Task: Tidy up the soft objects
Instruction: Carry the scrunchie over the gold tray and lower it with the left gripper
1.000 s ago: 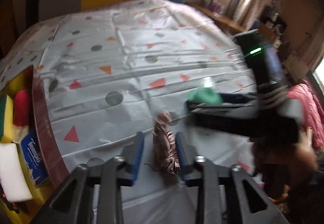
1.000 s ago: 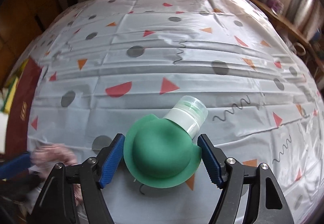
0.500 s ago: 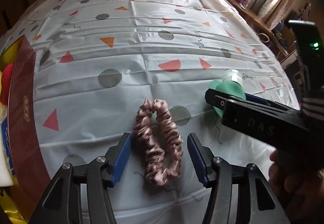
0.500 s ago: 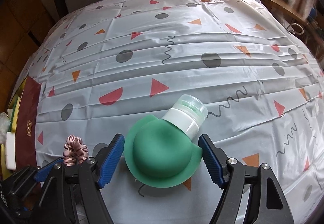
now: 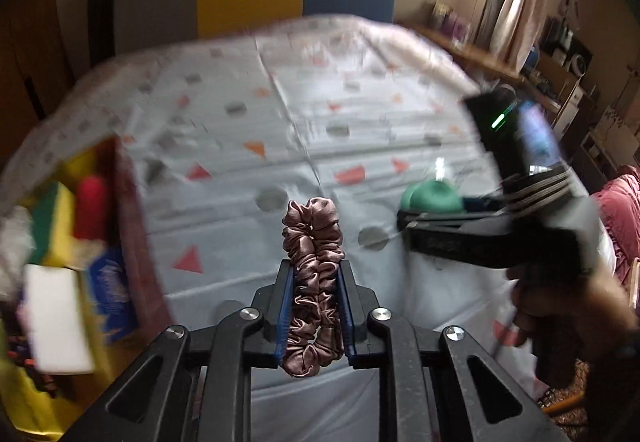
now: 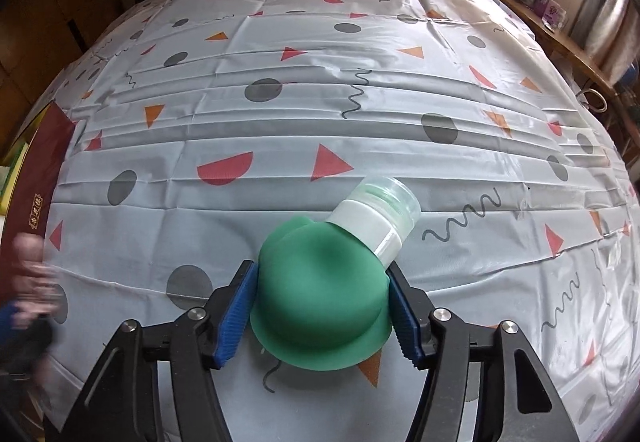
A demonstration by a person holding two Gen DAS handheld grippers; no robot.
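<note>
- Left gripper (image 5: 313,316): jaws closing, blue pads clamped on the crumpled dusty-pink satin scrunchie (image 5: 313,274), which sticks out beyond the fingertips, clear of the patterned white tablecloth (image 5: 224,242).
- Right gripper (image 6: 322,316): jaws closing, both blue pads pressing the soft green silicone squeeze bottle (image 6: 320,302); its white-and-clear cap (image 6: 380,218) points ahead and rightward, past the fingertips.

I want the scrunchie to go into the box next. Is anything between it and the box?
Nothing visible: the pink scrunchie sits pinched in the closing left tongs, and only bare tablecloth lies between it and the open-topped box at the left.
</note>
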